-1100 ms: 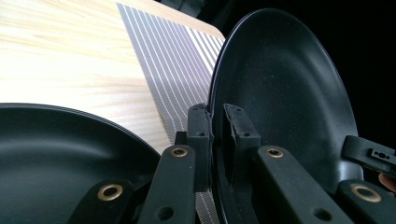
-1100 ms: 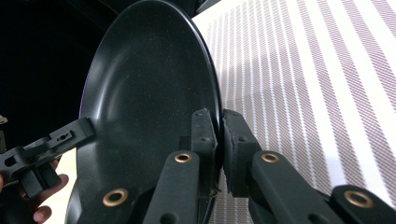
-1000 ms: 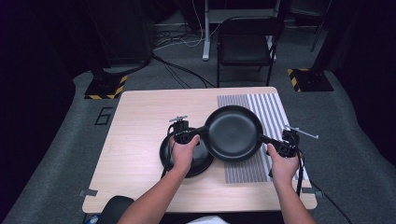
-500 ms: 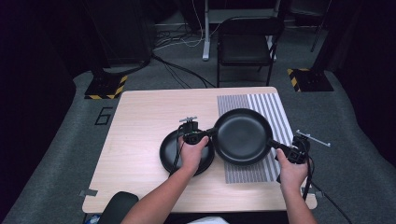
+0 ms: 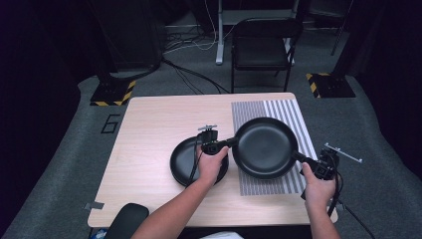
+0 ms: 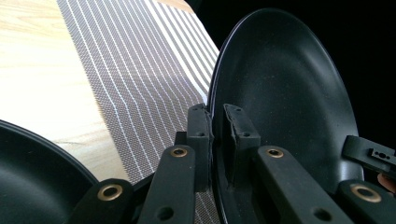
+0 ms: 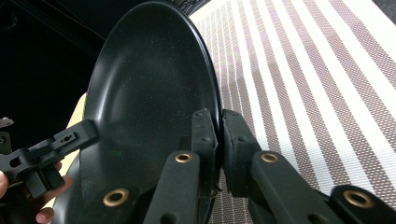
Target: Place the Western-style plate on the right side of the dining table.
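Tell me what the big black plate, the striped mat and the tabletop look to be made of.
Plate: matte black with faint speckle and soft sheen, probably coated ceramic or melamine; cannot tell which.
Mat: woven mesh, grey with white stripes, the weave plain in the gripper views; likely vinyl or fabric.
Tabletop: pale wood grain, smooth; probably laminate or veneer.

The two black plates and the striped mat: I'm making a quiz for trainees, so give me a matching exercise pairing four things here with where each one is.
Things:
1. large black plate
2. small black plate
3. striped mat
4. chair

Places:
A. on the floor beyond the table
B. flat on the bare wood, under the left hand
C. held by its rim between the left gripper and right gripper
D. on the right part of the tabletop

Pairs: 1-C, 2-B, 3-D, 4-A
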### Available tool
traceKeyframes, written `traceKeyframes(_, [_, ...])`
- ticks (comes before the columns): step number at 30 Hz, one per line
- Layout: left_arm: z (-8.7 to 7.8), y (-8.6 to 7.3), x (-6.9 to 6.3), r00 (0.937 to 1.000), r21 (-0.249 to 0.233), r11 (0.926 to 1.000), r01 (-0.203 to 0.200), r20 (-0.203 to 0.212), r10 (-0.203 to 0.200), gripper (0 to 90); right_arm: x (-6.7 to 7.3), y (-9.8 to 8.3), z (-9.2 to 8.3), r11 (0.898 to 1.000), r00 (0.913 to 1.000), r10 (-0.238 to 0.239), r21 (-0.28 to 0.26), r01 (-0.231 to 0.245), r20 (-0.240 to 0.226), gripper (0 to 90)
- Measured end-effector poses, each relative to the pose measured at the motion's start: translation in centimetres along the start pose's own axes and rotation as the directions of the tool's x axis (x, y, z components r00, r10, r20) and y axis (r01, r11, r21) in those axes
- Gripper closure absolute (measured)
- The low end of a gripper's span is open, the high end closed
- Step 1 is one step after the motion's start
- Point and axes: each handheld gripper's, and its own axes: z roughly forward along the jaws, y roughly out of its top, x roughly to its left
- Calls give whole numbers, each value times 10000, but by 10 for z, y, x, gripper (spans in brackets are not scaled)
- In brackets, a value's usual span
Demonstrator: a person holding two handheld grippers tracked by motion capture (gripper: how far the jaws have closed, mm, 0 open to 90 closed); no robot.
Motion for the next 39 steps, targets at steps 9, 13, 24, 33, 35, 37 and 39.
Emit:
traceKeyframes(9, [10, -5, 0, 10000, 162, 9999, 59, 46, -60, 820, -9, -2, -2, 9999, 9998, 112, 53, -113, 137, 845])
traceKeyframes(13, [17, -9, 1, 9997, 217, 9995, 238, 8, -238, 821, -17, -3, 1, 9995, 9993, 312, 84, -314, 215, 845])
traceKeyframes(24, [34, -14, 10, 9980, 169, 9979, 625, -134, -622, 818, -27, 1, 12, 9992, 9985, 387, 100, -391, 377, 848])
traceKeyframes(33, [45, -15, 16, 9972, 273, 9972, 700, -268, -693, 817, -36, 3, 21, 9982, 9979, 514, 293, -526, 394, 849])
traceKeyframes(35, [48, -16, 17, 9970, 321, 9968, 735, -273, -726, 817, -38, 4, 22, 9972, 9970, 635, 360, -652, 446, 850])
traceKeyframes(37, [51, -17, 18, 9966, 356, 9964, 774, -310, -763, 816, -41, 5, 24, 9965, 9963, 726, 382, -744, 461, 850])
traceKeyframes(39, [53, -17, 18, 9964, 360, 9962, 794, -334, -782, 817, -44, 5, 26, 9943, 9944, 947, 447, -968, 462, 850])
